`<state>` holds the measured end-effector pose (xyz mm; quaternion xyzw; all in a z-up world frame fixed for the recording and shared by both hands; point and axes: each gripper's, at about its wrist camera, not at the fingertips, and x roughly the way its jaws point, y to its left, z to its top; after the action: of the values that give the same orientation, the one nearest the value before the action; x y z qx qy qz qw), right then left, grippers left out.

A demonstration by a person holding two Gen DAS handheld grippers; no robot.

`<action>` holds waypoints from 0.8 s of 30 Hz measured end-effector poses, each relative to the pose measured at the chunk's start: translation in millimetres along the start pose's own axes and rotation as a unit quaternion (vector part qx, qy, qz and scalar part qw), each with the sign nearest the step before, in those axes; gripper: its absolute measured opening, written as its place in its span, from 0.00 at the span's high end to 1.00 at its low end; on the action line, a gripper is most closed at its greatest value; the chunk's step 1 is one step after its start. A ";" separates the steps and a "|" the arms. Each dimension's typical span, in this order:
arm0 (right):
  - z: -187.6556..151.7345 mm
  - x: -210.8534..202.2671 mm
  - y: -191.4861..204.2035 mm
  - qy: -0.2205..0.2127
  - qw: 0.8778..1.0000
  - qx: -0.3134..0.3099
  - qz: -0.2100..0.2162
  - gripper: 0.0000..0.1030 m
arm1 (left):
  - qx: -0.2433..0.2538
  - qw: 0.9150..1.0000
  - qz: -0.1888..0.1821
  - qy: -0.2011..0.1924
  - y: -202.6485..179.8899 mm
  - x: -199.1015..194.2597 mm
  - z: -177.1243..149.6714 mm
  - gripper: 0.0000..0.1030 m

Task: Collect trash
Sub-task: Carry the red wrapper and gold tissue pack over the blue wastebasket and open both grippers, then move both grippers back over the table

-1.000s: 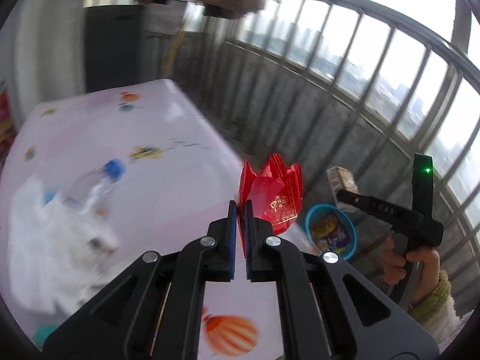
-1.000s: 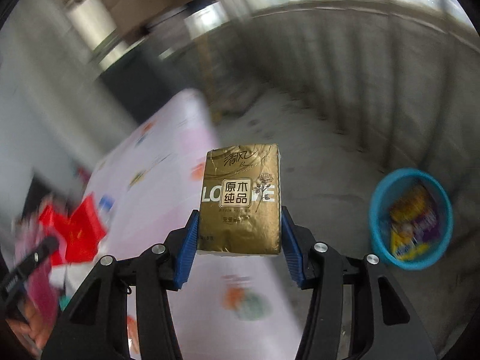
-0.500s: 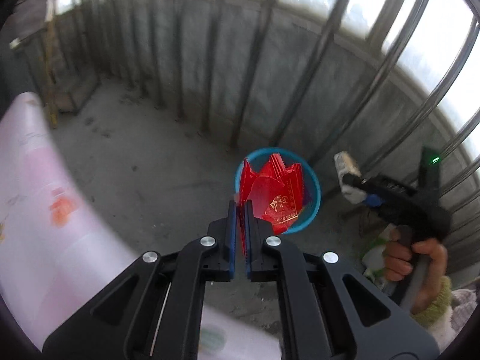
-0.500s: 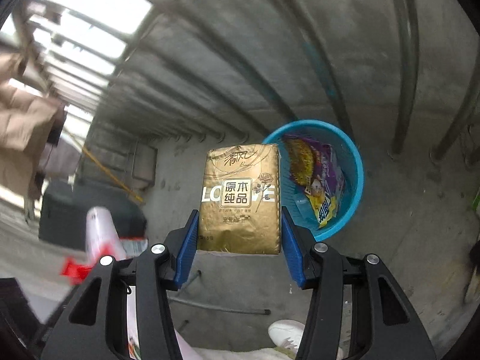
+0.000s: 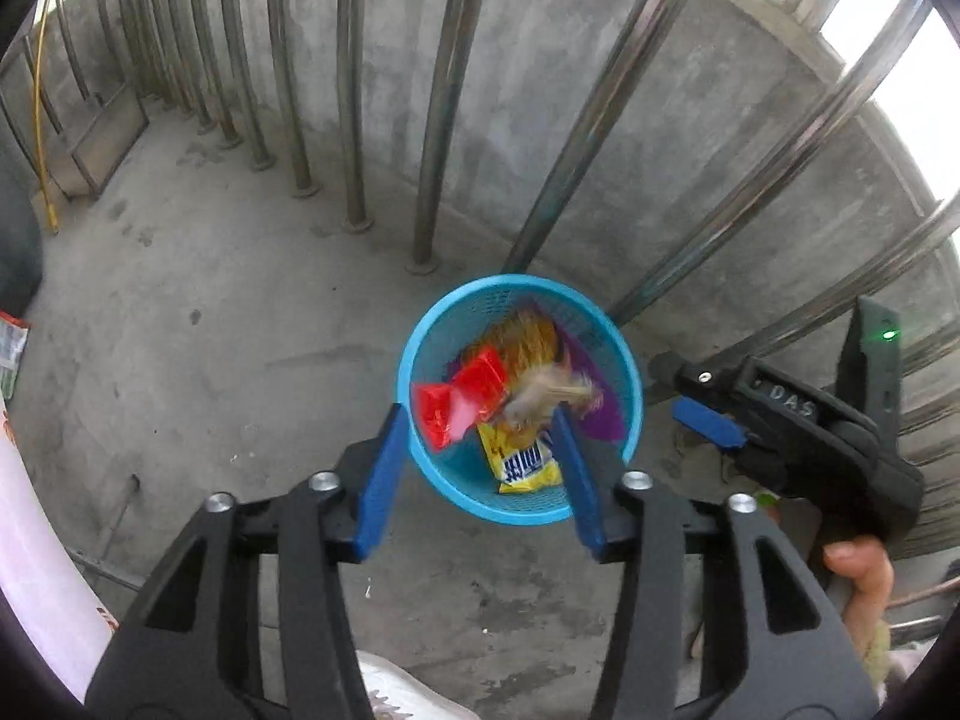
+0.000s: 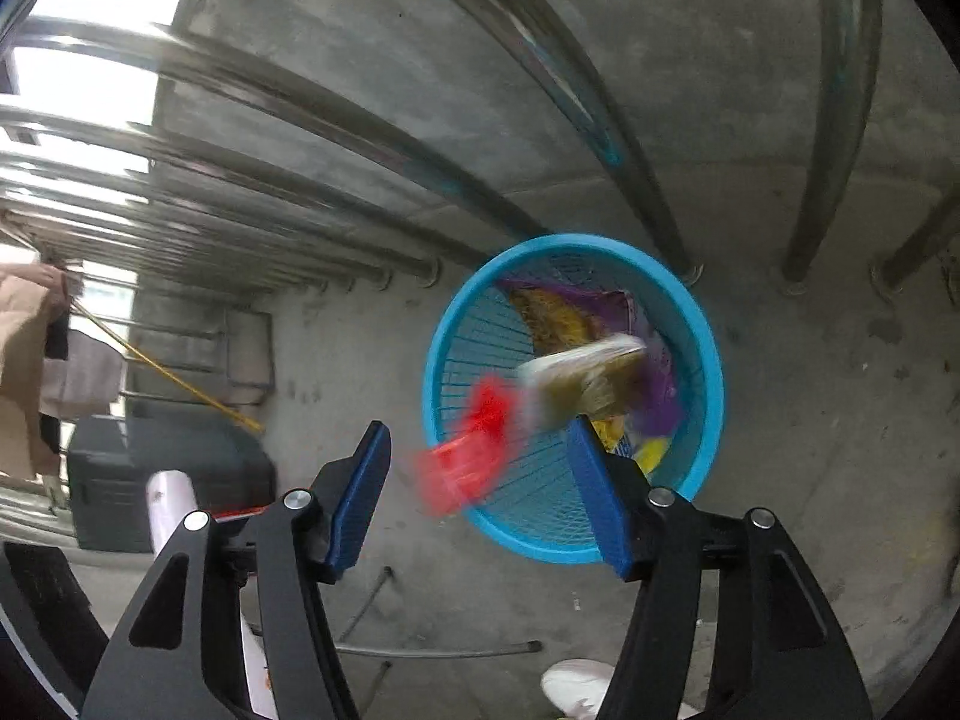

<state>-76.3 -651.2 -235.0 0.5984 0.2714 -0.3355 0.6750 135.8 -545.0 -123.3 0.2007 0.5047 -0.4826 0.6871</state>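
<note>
A blue mesh bin (image 5: 624, 360) (image 6: 438, 372) stands on the concrete floor by the railing, with a purple and yellow snack bag (image 5: 528, 462) (image 6: 564, 312) inside. My left gripper (image 5: 477, 426) hovers above the bin, its jaws opening with nothing pressed between them. The red wrapper (image 5: 462, 396) (image 6: 468, 456) falls blurred at the bin's mouth. My right gripper (image 6: 477, 450) is also over the bin, jaws opening and empty. The gold tissue pack (image 6: 582, 384) (image 5: 546, 393) tumbles blurred into the bin. In the left wrist view the right gripper (image 5: 708, 420) shows at the right, held by a hand (image 5: 858, 576).
Steel railing bars (image 5: 444, 96) and a low concrete wall (image 5: 528, 90) stand right behind the bin. A table edge with a patterned cloth (image 5: 36, 558) is at the lower left. A white shoe (image 6: 576, 684) is near the bottom; a dark box (image 6: 150, 474) sits far left.
Both grippers swung from the table to above the blue bin. The left let go of the red wrapper and the right let go of the gold tissue pack; both now fall into the bin.
</note>
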 end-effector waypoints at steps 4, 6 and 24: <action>-6.9 -8.5 21.4 -0.014 0.999 -0.041 -0.014 0.42 | 0.003 1.000 0.000 -0.028 11.8 -33.6 0.0 0.49; -12.4 -21.2 34.5 -0.024 0.997 -0.065 -0.016 0.42 | -0.002 0.999 -0.001 -0.045 18.7 -54.2 -0.1 0.49; -216.0 -73.2 248.2 0.142 0.882 -0.411 0.180 0.39 | -0.205 0.916 0.223 -0.262 167.2 -412.7 -294.5 0.36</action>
<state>78.4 -413.4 -52.9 0.3472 0.3660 0.0220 0.8632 123.0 -54.4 86.8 0.0293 0.3360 -0.2380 0.9108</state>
